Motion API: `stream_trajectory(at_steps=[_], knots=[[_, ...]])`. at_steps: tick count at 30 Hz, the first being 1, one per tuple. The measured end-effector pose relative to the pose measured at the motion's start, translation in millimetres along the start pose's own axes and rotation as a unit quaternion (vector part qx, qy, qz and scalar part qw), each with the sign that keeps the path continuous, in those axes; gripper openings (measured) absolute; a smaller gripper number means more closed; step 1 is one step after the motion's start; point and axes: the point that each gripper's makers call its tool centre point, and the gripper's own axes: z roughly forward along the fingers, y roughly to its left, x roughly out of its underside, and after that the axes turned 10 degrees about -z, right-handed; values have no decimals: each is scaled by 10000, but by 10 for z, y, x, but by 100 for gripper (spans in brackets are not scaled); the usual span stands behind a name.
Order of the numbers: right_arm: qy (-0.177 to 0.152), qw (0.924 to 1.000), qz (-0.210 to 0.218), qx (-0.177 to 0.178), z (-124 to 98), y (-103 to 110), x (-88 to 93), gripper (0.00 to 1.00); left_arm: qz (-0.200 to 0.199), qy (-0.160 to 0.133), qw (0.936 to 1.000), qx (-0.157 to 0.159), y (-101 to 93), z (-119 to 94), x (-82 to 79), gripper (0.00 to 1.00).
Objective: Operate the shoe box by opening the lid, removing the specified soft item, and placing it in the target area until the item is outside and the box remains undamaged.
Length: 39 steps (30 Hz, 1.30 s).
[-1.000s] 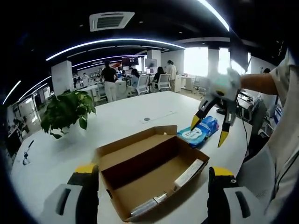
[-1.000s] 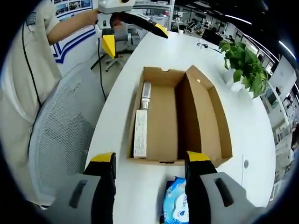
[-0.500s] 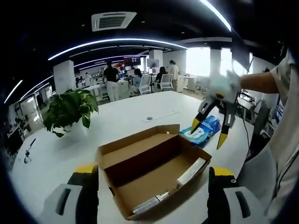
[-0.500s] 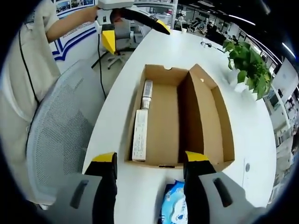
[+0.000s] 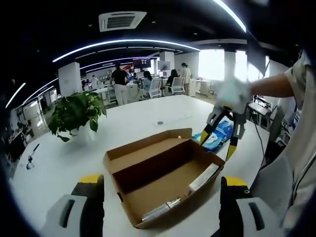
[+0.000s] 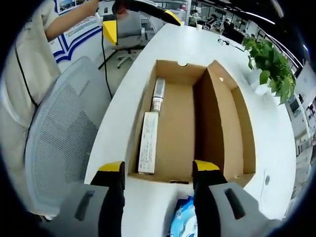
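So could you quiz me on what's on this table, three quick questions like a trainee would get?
1. True or false: the cardboard shoe box has its lid open.
2. Where does the blue soft pack lie? A) inside the box B) on the white table outside the box C) on the mesh chair
3. Fill in: along one inner wall of the box lie a long white carton and a silvery ____.

Key: 1 true. 2 B; in the left gripper view it lies beyond the box, under the open right gripper. 3 tube.
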Motion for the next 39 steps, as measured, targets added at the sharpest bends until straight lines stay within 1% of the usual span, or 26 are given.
stream_trajectory(at_steps=[6, 17, 23, 31, 34, 39], knots=[[50, 10000, 30, -43, 54, -55, 12, 51, -12, 29, 10000, -31, 20, -19, 51, 100], [258, 9993, -19, -255, 269, -65, 51, 49, -60, 35, 10000, -35, 9, -47, 122, 100], [420, 9981, -56, -445, 383, -38, 100, 47, -112, 35, 9999, -76, 21, -67, 167, 100], [570, 9966, -35, -587, 498, 9, 156, 45, -201, 35, 9997, -164, 61, -105, 235, 100], [600, 9965, 9, -581, 547, 15, 164, 42, -244, 29, 9995, -194, 69, -115, 253, 100], [576, 9960, 50, -682, 576, 89, 144, 32, -324, -4, 9992, -251, 79, -128, 267, 100]])
